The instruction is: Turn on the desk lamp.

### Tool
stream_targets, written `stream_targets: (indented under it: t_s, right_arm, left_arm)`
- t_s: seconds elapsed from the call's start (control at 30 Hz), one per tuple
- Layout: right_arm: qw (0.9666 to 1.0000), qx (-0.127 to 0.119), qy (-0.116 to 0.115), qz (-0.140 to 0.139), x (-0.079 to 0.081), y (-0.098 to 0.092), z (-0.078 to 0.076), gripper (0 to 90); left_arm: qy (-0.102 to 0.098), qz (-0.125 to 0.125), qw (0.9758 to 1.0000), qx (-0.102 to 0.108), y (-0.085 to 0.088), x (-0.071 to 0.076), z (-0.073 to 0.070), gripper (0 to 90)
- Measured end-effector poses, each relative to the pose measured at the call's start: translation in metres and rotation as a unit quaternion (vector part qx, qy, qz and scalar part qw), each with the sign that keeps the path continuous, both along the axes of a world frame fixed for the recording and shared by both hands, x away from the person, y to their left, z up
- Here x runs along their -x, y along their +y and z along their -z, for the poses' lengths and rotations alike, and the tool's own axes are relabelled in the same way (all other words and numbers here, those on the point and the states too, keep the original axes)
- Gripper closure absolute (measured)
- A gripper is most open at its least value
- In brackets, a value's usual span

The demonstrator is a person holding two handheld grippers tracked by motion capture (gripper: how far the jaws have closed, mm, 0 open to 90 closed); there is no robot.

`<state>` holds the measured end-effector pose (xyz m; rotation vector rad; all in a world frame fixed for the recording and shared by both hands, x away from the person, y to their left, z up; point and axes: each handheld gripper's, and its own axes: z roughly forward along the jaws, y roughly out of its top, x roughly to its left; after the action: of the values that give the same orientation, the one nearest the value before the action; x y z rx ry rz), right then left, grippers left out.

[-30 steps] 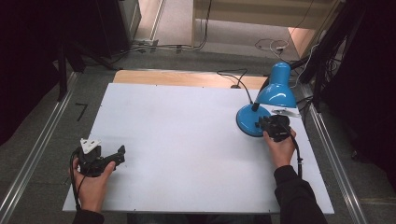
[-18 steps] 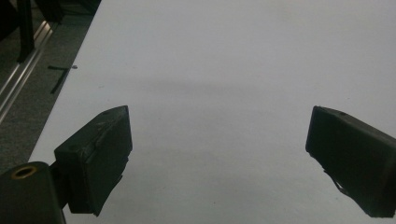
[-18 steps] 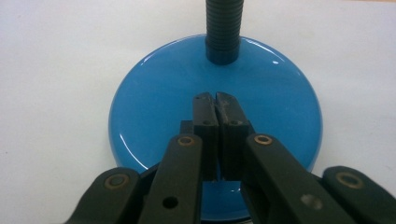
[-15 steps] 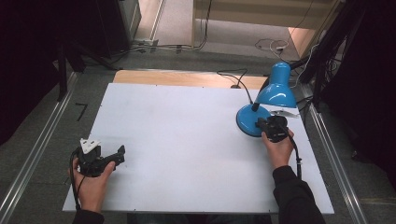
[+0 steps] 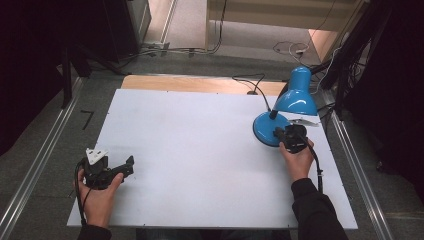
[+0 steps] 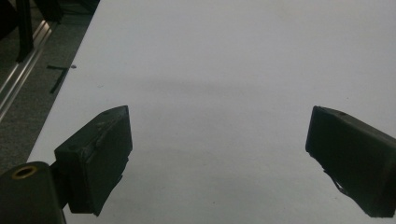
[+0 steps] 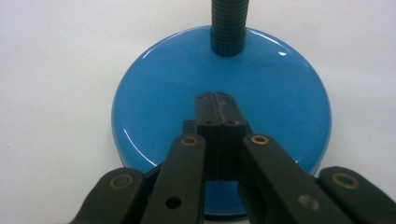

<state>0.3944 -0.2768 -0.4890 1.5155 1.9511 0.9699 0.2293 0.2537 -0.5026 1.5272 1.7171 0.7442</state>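
Observation:
A blue desk lamp stands at the table's right side, its round base on the white top and its shade tilted down behind. My right gripper rests over the near part of the base. In the right gripper view its jaws are pressed together, tips on the glossy blue base, just short of the black flexible neck. Nothing is held between them. My left gripper hovers at the front left of the table, jaws wide apart over bare white surface.
The white table top has a wooden strip along its far edge. The lamp's black cord trails off the back. Metal rails run along both sides, with grey floor and dark frames beyond.
The right gripper has crept very slightly left along the lamp base. The left gripper and the lamp have stayed put.

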Motion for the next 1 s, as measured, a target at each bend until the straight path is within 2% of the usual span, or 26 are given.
stream_targets:
  t_s: [1.0]
  right_arm:
    - [0.9999,0.001,-0.01,-0.002,0.0046,-0.0002,0.0013,88.0]
  left_arm:
    - [-0.003,-0.001,1.0,0.003,0.0002,0.0014,-0.0019,8.1]
